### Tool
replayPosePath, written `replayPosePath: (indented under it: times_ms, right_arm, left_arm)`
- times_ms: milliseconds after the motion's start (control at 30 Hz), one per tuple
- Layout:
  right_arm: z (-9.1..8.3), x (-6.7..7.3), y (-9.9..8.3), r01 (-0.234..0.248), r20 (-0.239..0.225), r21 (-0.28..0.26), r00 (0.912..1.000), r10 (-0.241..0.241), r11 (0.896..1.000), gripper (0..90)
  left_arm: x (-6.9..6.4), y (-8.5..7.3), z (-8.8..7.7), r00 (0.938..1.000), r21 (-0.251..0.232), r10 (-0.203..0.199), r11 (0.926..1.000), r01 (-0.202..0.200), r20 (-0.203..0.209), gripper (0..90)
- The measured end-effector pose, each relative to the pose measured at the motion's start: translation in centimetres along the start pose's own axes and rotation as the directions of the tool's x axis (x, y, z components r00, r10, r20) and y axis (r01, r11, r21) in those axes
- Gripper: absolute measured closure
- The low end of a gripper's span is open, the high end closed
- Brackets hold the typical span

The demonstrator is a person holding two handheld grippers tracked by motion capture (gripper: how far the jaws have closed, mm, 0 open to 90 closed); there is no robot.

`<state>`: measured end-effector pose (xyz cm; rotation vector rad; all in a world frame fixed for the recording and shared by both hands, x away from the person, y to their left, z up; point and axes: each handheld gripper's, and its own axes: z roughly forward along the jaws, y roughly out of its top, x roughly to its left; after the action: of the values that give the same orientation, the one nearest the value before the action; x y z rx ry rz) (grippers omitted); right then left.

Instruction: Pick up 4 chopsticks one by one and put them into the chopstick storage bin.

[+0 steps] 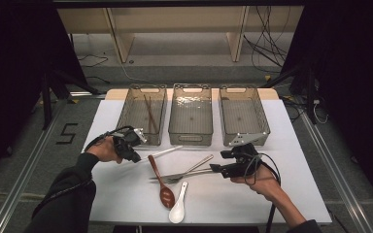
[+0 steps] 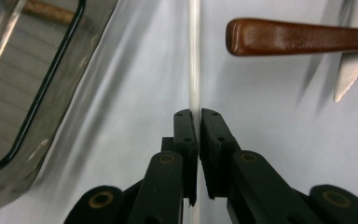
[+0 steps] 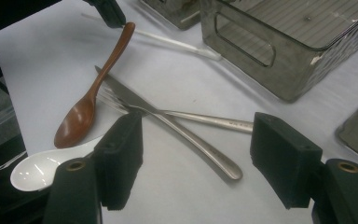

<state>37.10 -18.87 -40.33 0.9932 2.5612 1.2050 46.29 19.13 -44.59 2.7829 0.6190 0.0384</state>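
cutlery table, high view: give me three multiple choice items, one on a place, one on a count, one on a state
1. Where does the wooden spoon lie?
A. in a bin
B. on the white table
C. on the floor

2. How many clear bins stand in the row?
A. two
B. three
C. five

3. How is the left gripper?
A. shut on the white chopstick
B. wide open
C. holding a fork

Answers: 1 B, it rests beside the white spoon. 2 B, three stand side by side. 3 A, the left gripper view shows its jaws pinching the stick.

Dim room, grey floor [image 1: 39, 145]; pale wooden shelving [image 1: 175, 29] behind, loose cables [image 1: 267, 48], black drapes [image 1: 354, 73] at sides
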Motion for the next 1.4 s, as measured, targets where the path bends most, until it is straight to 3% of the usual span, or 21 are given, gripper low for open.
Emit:
replayPosePath:
  times_ms: [333, 467, 600, 767, 1400]
  right_arm:
    - [0.0, 0.0, 0.0, -0.001, -0.002, 0.003, 1.0000, 0.001, 1.000, 35.3]
    - [0.1, 0.0, 0.0, -0.003, -0.001, 0.003, 1.0000, 0.003, 1.000, 35.3]
    - [0.1, 0.0, 0.0, -0.002, -0.002, 0.004, 1.0000, 0.002, 1.000, 35.3]
    - [0.1, 0.0, 0.0, -0.002, -0.002, 0.004, 1.0000, 0.002, 1.000, 35.3]
    - [0.1, -0.1, 0.0, -0.004, -0.002, 0.003, 1.0000, 0.004, 1.000, 35.5]
  left_arm:
    - [-0.7, -0.8, -2.2, 0.9992, -0.010, 0.007, 0.9999, -0.007, -0.039, 85.3]
    - [-0.9, -0.9, -3.0, 0.9979, -0.027, -0.008, 0.9996, 0.007, -0.064, 85.3]
    - [-1.0, -0.7, -3.5, 0.9979, -0.026, -0.016, 0.9996, 0.014, -0.063, 85.3]
    - [-1.0, -0.6, -3.9, 0.9967, -0.052, -0.061, 0.9970, 0.058, -0.053, 85.4]
    - [-1.9, 0.0, -6.7, 0.9969, -0.076, -0.051, 0.9960, 0.047, -0.060, 85.4]
